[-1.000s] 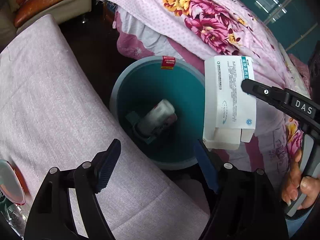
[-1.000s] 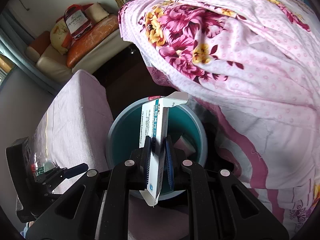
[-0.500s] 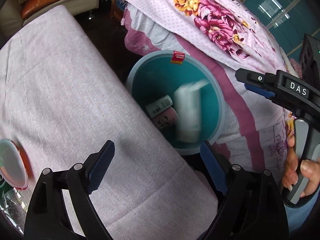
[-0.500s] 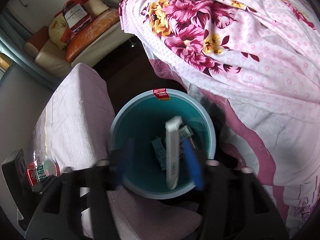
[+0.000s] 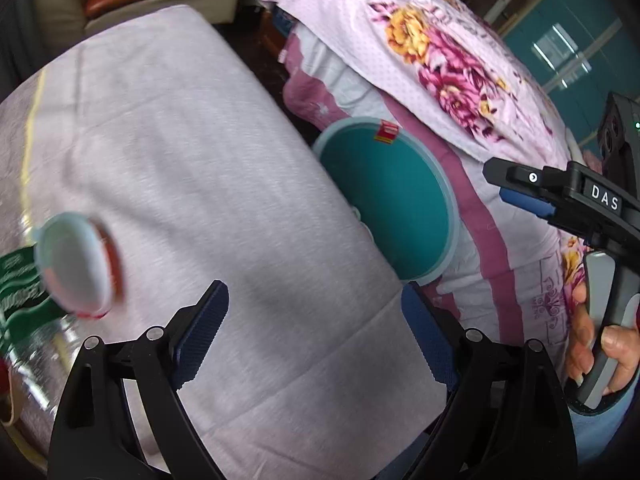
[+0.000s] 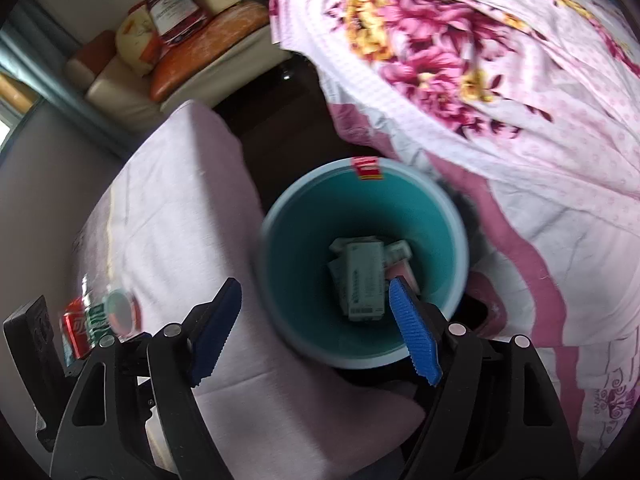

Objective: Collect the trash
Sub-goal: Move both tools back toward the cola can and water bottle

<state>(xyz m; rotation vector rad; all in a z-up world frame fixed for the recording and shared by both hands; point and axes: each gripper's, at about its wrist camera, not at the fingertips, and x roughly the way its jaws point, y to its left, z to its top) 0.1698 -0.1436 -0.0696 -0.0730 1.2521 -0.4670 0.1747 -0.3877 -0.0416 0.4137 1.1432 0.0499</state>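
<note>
A teal trash bin (image 6: pixel 456 216) stands on the floor between the pink-covered table (image 6: pixel 168 216) and the bed. A white carton (image 6: pixel 364 280) lies inside it on other trash. My right gripper (image 6: pixel 316 328) is open and empty above the bin's near rim. My left gripper (image 5: pixel 316 336) is open and empty over the table (image 5: pixel 180 152), left of the bin (image 5: pixel 448 208). The right gripper (image 5: pixel 520 188) shows at the right of the left wrist view. A white-lidded cup (image 5: pixel 76 264) and a green-labelled bottle (image 5: pixel 20 296) stand at the table's left end.
The bed with a flowered pink quilt (image 6: pixel 500 60) runs along the right. A sofa with orange cushions (image 6: pixel 208 52) is at the back. A red can (image 6: pixel 76 328) stands beside the bottle (image 6: pixel 100 316). A dark floor gap (image 6: pixel 288 108) separates table and bed.
My right gripper opened and dropped the white carton into the bin. My left gripper swung left, away from the bin and over the table, toward the cup.
</note>
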